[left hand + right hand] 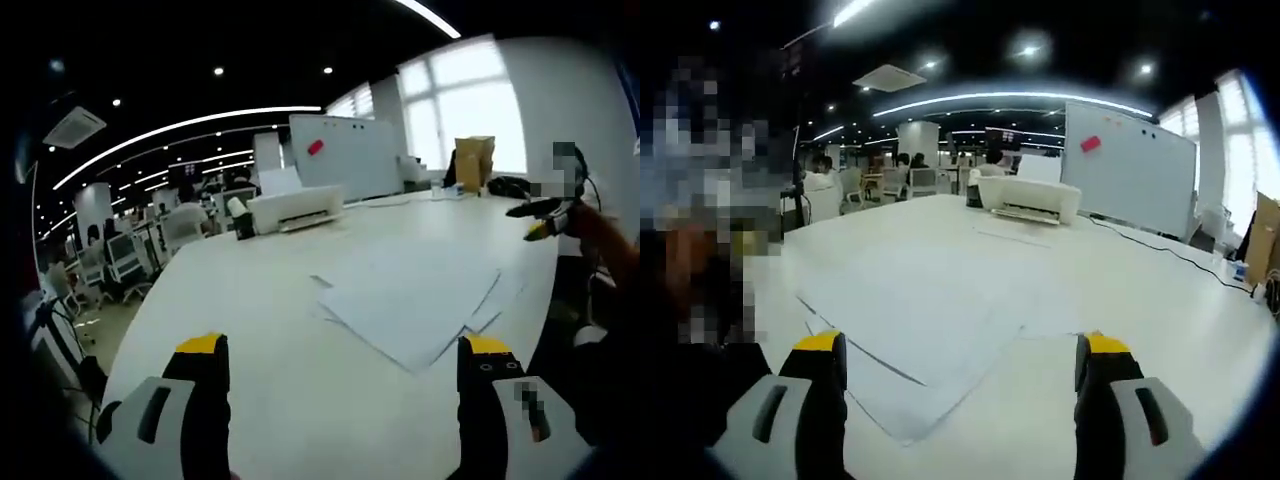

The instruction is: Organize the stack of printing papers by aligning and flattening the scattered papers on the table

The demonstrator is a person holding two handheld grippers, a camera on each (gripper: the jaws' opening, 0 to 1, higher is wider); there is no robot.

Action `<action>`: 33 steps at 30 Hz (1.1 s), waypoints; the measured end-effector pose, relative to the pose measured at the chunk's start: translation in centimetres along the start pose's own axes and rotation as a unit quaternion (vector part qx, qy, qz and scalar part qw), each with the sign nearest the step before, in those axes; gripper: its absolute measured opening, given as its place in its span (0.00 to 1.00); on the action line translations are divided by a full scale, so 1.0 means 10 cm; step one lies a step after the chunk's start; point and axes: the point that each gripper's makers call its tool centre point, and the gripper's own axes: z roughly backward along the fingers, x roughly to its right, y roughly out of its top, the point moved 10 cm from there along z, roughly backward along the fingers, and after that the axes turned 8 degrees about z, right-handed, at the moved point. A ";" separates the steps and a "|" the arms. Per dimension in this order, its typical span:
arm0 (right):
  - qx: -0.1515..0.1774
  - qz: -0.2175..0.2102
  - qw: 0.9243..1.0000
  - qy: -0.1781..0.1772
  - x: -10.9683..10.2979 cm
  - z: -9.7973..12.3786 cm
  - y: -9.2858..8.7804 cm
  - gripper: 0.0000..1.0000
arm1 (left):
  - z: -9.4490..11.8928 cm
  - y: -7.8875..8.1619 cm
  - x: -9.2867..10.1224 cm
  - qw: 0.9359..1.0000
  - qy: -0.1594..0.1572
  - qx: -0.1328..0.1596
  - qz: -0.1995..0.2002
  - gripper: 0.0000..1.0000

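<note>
- Spreading across most of both views, the white desk [280, 300] carries everything; it is smooth, so sheets will likely slide easily on it.
- Standing at the upper centre of the left gripper view, a whiteboard [345, 155] bears a red mark; no writing on it can be read.
- Lying loosely fanned at centre right of that view, the papers [410, 300] have corners sticking out at different angles; in the right gripper view they sit at lower centre [910, 340], ahead of the fingers.
- Judging by look, the sheets are light, thin and floppy, prone to creasing; pushing in on the outer edges from both sides seems safer than pinching.
- Sitting at the desk's far end, a white printer [295, 208] shows no legible brand.
- Left gripper [345, 360]: fingers wide apart, holding nothing.
- Right gripper [960, 355]: fingers likewise wide apart, empty.
</note>
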 end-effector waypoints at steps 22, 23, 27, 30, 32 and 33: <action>0.015 -0.019 1.000 0.010 -0.11 -0.11 0.02 0.90 | -0.01 0.00 0.03 1.000 -0.011 0.007 0.003 0.97; 0.019 -0.022 1.000 0.010 -0.11 -0.12 0.03 0.90 | -0.01 0.01 0.03 1.000 -0.011 0.008 0.004 0.97; 0.021 -0.026 0.999 0.013 -0.15 -0.14 0.02 0.90 | -0.01 0.01 0.04 1.000 -0.011 0.008 0.003 0.97; 0.018 -0.025 0.999 0.016 -0.17 -0.17 0.01 0.90 | -0.02 0.00 0.04 1.000 -0.012 0.007 0.003 0.97; 0.018 -0.025 0.999 0.018 -0.17 -0.18 0.01 0.90 | -0.02 0.01 0.05 1.000 -0.013 0.007 0.002 0.97; 0.019 -0.025 0.999 0.018 -0.17 -0.18 0.01 0.90 | -0.02 0.01 0.05 1.000 -0.014 0.007 0.002 0.97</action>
